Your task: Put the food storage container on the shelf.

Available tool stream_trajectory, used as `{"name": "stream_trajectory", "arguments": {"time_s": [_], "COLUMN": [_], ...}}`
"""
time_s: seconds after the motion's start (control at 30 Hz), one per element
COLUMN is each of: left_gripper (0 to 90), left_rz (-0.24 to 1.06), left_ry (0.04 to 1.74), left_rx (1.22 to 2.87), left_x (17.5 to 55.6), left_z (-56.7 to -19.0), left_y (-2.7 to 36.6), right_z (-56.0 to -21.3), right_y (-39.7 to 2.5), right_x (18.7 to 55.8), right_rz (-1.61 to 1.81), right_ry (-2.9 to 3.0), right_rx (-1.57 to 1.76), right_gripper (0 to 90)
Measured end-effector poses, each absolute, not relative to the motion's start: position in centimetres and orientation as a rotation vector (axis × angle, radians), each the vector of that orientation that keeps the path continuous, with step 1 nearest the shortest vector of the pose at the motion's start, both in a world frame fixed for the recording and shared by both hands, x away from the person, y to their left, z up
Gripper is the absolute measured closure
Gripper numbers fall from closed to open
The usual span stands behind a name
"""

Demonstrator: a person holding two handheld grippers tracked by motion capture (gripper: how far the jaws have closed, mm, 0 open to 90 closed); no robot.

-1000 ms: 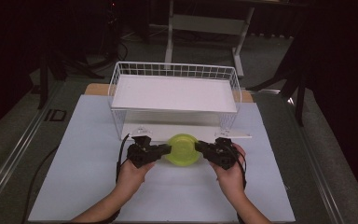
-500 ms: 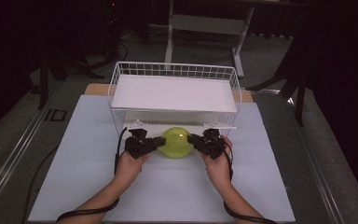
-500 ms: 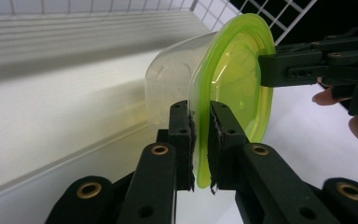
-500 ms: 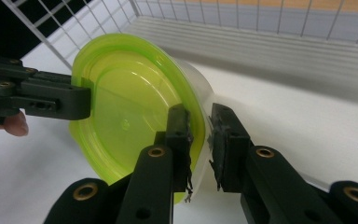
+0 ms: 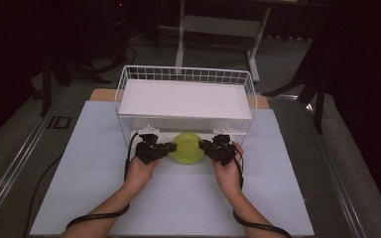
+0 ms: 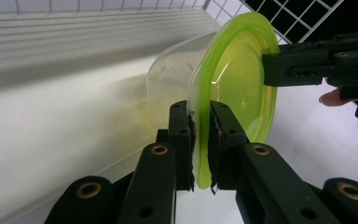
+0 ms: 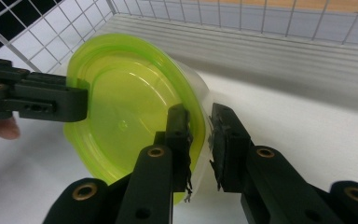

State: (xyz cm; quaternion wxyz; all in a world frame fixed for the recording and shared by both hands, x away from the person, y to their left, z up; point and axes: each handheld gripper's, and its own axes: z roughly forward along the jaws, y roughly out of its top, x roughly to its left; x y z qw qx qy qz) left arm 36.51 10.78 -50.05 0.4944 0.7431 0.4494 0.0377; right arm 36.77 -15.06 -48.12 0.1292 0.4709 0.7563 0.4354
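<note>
A clear tub with a yellow-green lid is held on its side between the two grippers, just at the lower front of the white wire rack. My left gripper is shut on the lid's rim at the left; in the left gripper view its pads pinch the rim of the tub. My right gripper grips the opposite rim. In the right gripper view its jaws straddle the edge of the tub, and the left gripper shows on the far rim.
The wire rack carries a flat white shelf board, with a low space beneath it behind the tub. The white table sheet spreads around the forearms. Dark floor and a stand's legs lie beyond the table.
Both grippers have carried the tub away from the person, from the open sheet up to the rack's lower front edge.
</note>
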Motion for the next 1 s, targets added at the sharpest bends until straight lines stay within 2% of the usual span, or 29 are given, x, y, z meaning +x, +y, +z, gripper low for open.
{"name": "stream_trajectory", "arguments": {"time_s": [0.1, 0.5, 0.6, 0.63, 0.83, 0.97, 1.0], "left_gripper": [79.9, 75.6, 71.0, 69.3, 63.6, 59.2, 55.0], "left_rz": [0.152, 0.232, 0.289, 0.301, 0.306, 0.360, 0.371], "left_ry": [1.068, 1.043, 1.041, 1.039, 1.048, 1.069, 1.083], "left_rx": [1.807, 1.785, 1.790, 1.788, 1.740, 1.741, 1.738], "left_x": [36.7, 37.6, 37.8, 37.9, 38.2, 38.3, 38.4], "left_z": [-50.2, -50.2, -50.2, -50.2, -50.8, -50.7, -50.6], "left_y": [10.6, 10.4, 10.3, 10.3, 10.6, 10.2, 10.1], "right_z": [-48.1, -48.5, -48.8, -49.0, -49.2, -49.3, -49.4], "right_y": [-14.8, -14.6, -14.6, -14.5, -14.3, -14.1, -14.1], "right_x": [36.7, 37.1, 37.4, 37.5, 37.6, 38.0, 38.1], "right_rz": [1.258, 1.252, 1.246, 1.242, 1.223, 1.203, 1.211], "right_ry": [2.178, 2.102, 2.090, 2.071, 2.039, 2.025, 2.016], "right_rx": [1.349, 1.297, 1.303, 1.310, 1.310, 1.306, 1.314], "right_gripper": [76.6, 74.1, 67.1, 61.7, 58.9, 52.1, 51.0]}}
